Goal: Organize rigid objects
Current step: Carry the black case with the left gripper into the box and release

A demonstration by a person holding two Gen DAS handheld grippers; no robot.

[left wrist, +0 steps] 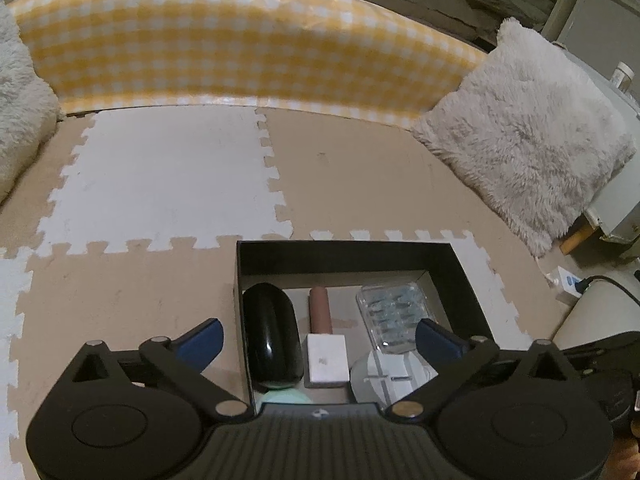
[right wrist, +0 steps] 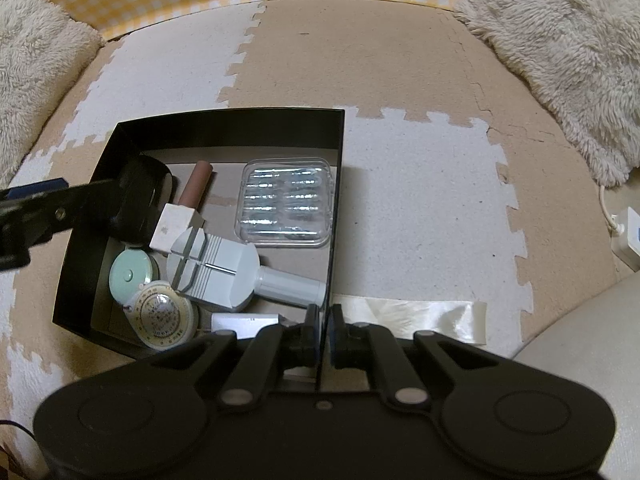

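An open black box (left wrist: pixel 344 256) (right wrist: pixel 224 128) sits on the foam mat. Inside lie a glossy black oval case (left wrist: pixel 272 336) (right wrist: pixel 148 184), a brown cylinder (left wrist: pixel 319 308) (right wrist: pixel 196 186), a white block (left wrist: pixel 326 360) (right wrist: pixel 174 228), a clear plastic case (left wrist: pixel 392 312) (right wrist: pixel 286 204), a white handled tool (right wrist: pixel 224 264), a mint round tape (right wrist: pixel 128 276) and a dial disc (right wrist: pixel 162 316). My left gripper (left wrist: pixel 320 334) hovers wide open over the box, nothing between its blue pads. My right gripper (right wrist: pixel 324 316) is shut on the box's thin right wall.
Fluffy cushions lie at the right (left wrist: pixel 528 132) (right wrist: pixel 560 48) and at the left (left wrist: pixel 16 120). A yellow checked cloth (left wrist: pixel 240 40) borders the far side. A white power strip (left wrist: pixel 568 280) and a shiny pale ribbon strip (right wrist: pixel 420 316) lie right of the box.
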